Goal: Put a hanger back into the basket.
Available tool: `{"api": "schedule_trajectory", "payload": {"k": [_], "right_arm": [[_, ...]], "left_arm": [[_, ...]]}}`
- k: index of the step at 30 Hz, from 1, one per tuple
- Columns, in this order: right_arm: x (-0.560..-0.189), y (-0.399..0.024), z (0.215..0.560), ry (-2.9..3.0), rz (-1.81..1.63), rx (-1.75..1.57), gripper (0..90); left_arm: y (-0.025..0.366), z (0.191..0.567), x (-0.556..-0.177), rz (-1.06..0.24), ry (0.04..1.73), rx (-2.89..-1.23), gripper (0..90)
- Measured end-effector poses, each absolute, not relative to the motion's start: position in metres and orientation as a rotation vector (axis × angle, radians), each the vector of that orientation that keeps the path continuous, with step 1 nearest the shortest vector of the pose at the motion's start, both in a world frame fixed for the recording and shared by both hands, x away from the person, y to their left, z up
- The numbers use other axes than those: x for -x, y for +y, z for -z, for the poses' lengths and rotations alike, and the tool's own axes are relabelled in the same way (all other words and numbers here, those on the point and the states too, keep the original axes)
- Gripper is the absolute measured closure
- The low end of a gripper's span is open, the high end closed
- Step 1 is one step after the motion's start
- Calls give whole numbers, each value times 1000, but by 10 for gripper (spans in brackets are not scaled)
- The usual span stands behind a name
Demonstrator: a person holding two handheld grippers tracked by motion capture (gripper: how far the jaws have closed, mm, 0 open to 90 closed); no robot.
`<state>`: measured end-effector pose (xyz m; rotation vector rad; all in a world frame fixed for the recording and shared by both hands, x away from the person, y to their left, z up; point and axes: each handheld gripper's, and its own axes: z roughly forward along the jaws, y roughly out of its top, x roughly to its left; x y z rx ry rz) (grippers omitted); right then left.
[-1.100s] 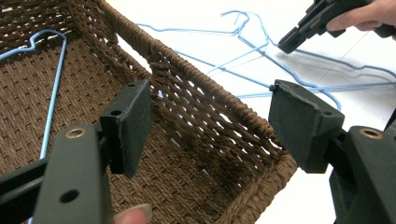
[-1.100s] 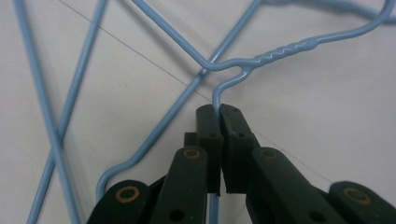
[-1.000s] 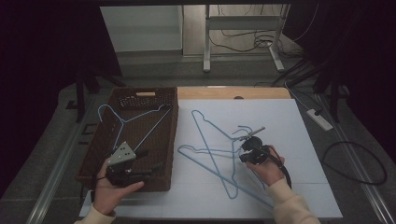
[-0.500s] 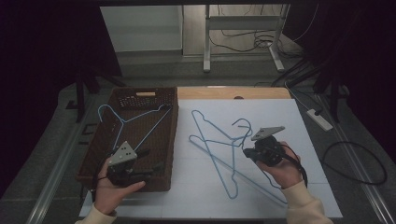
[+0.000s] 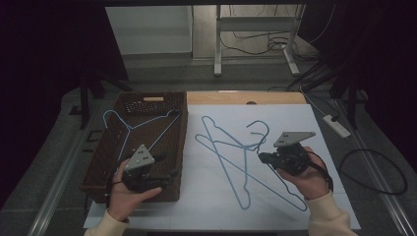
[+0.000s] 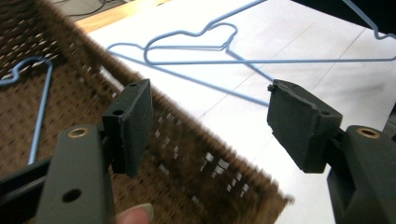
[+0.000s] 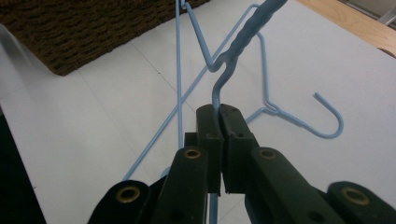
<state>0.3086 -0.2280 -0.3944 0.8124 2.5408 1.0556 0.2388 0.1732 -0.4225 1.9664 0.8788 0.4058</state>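
The right claw (image 7: 219, 112) is pinching the wire of a light blue hanger (image 5: 231, 147), jaws clamped tight on it just below the twisted neck, at about four o'clock on the white table (image 5: 206, 206). A second blue hanger (image 5: 275, 191) is lying crossed beneath it, its hook (image 7: 329, 121) resting flat on the sheet. Over at eight o'clock, the left claw (image 6: 210, 126) is hovering with jaws wide apart above the near rim of the brown wicker basket (image 5: 169, 123), where a third blue hanger (image 5: 130, 130) is lying inside.
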Motion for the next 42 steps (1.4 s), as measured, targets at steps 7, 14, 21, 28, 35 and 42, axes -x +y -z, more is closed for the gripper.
{"api": "schedule_trajectory", "payload": {"k": [7,14,21,28,35,42], "right_arm": [[-305,-236,389,2535,-1112,-791,883],[-306,-237,387,2536,-1130,-793,883],[-306,-236,387,2550,-1142,-789,883],[-305,-236,387,2563,-1149,-781,883],[-303,-233,387,2589,-1152,-760,883],[-299,-231,383,2610,-1160,-707,883]], "left_arm": [[156,416,-254,-393,841,-1972,322],[137,401,-278,-356,800,-1987,321],[118,396,-306,-325,754,-2048,321],[97,402,-324,-312,672,-2109,325],[74,407,-338,-295,590,-2211,330],[54,417,-343,-356,519,-2343,423]]}}
